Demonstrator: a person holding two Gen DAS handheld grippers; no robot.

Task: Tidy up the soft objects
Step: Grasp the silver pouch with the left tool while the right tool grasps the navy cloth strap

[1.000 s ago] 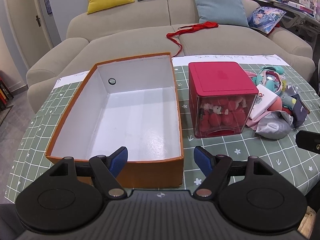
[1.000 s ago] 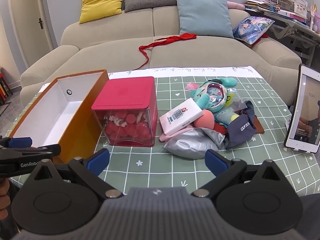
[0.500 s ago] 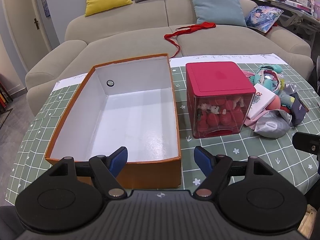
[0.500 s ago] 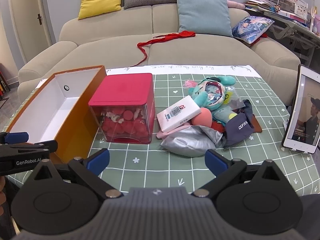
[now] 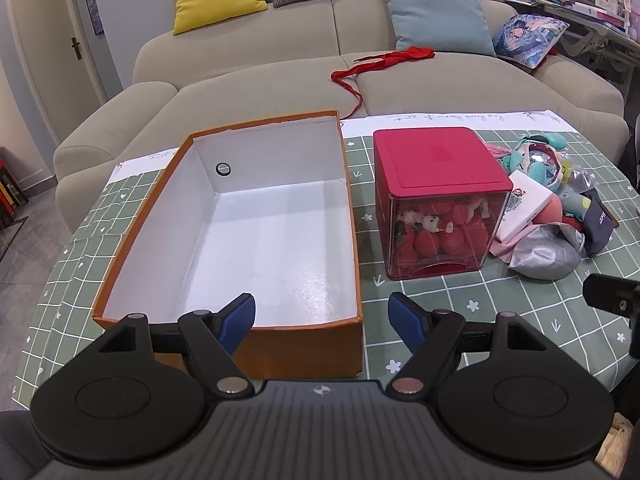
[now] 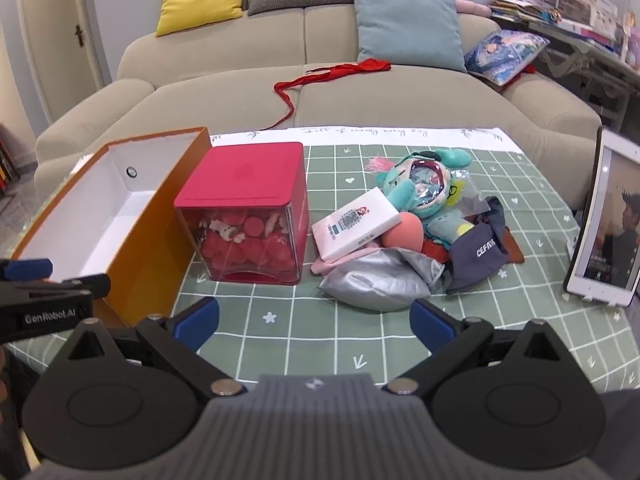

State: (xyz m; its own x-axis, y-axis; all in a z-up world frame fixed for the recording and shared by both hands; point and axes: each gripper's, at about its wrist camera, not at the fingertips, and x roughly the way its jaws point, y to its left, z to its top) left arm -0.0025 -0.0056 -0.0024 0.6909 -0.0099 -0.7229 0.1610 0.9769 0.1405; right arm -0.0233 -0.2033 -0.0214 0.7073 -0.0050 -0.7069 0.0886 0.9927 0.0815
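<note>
- Both tongs stand apart and hold nothing; the left gripper [image 5: 322,318] hangs over the near end of the orange box, the right gripper [image 6: 315,324] over bare cloth just short of the soft pile
- sofa [image 6: 328,88] runs behind the table's far edge, with a red ribbon [image 6: 320,76] trailing across its seat
- table [image 6: 304,332] carries a green checked cloth; everything below sits on it
- orange box [image 5: 256,232] lies open along the left edge, its white inside bare
- red-lidded clear bin [image 6: 248,216] stands just right of the box, packed with red and white bits
- tablet [image 6: 604,224] leans upright at the right edge
- soft pile sits right of the bin, toward the middle: silver pouch [image 6: 376,284] nearest; teal plush [image 6: 420,184] at the far side; navy cloth [image 6: 478,256] on the right; white packet [image 6: 354,224] tilted on top of a pink cloth; coral ball [image 6: 404,230] touching the packet
</note>
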